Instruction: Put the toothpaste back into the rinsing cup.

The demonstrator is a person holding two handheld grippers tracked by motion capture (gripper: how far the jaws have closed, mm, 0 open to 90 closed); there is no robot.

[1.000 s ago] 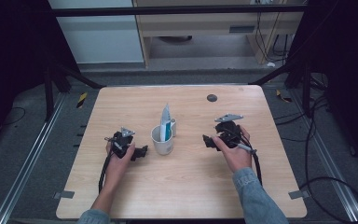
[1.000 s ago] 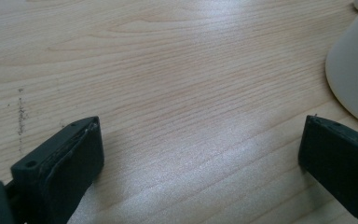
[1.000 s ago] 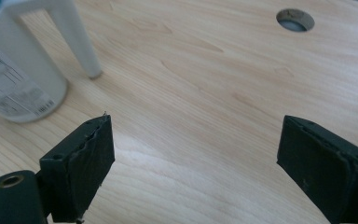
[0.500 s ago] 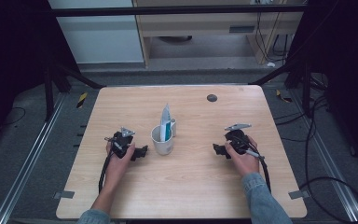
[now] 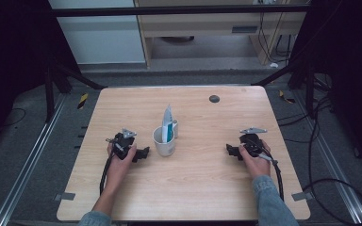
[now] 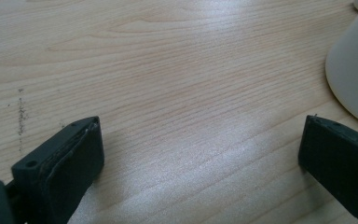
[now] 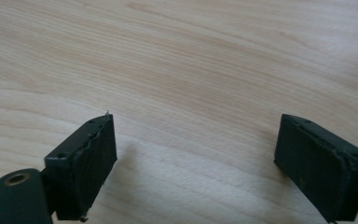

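A white cup point(image 5: 164, 141) stands near the middle of the wooden table point(image 5: 188, 188) with a blue-and-white toothpaste tube point(image 5: 168, 123) upright in it. My left gripper point(image 5: 143, 153) rests on the table just left of the cup, open, its jaws pointing toward the cup. In the left gripper view the cup's wall point(image 6: 354, 70) shows at the right, beyond the empty gap of the left gripper point(image 6: 200, 158). My right gripper point(image 5: 229, 150) lies on the table at the right, well apart from the cup. It is open over bare wood, as the right gripper point(image 7: 196, 163) view shows.
A small dark round spot point(image 5: 214, 98) sits near the table's far edge. Cables trail from both grippers toward the table's near edge. Dark frame legs and floor cables surround the table.
My right gripper has moved right and toward the near edge, away from the cup. The left gripper has stayed in place.
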